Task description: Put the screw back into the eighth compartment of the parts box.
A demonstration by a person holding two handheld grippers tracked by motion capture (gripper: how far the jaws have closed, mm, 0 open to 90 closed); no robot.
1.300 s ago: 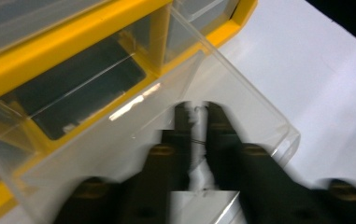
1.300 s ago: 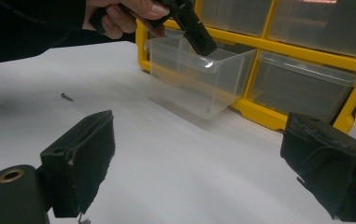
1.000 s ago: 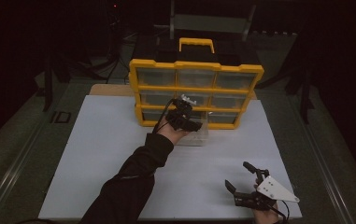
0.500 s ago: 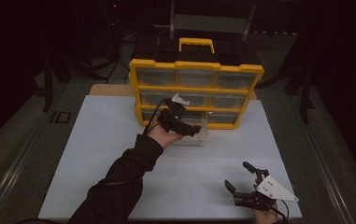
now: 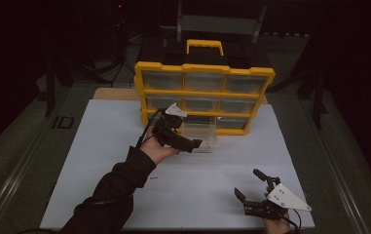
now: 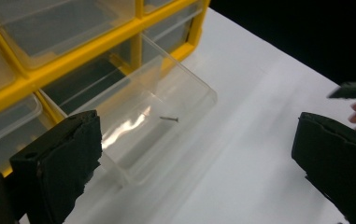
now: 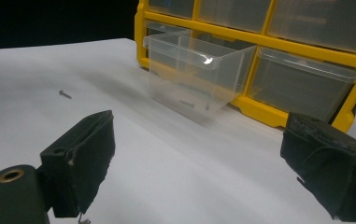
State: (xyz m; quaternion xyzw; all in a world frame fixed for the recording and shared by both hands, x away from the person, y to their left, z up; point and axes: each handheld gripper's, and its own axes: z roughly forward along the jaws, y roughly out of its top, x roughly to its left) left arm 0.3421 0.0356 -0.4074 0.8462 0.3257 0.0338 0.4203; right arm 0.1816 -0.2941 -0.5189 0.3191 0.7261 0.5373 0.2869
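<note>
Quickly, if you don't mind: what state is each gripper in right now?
Left gripper: open, holding nothing, beside the pulled-out clear drawer.
Right gripper: open, holding nothing, low over the white sheet.

L claw (image 5: 189, 142) jaws wide apart, arm outstretched; R claw (image 5: 249, 190) gaping, low.

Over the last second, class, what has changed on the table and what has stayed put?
The left gripper, jaws open, has drifted slightly left and toward the person, away from the pulled-out clear drawer. It grasped and released nothing. The right gripper, the yellow organizer and the drawer stayed where they were.
</note>
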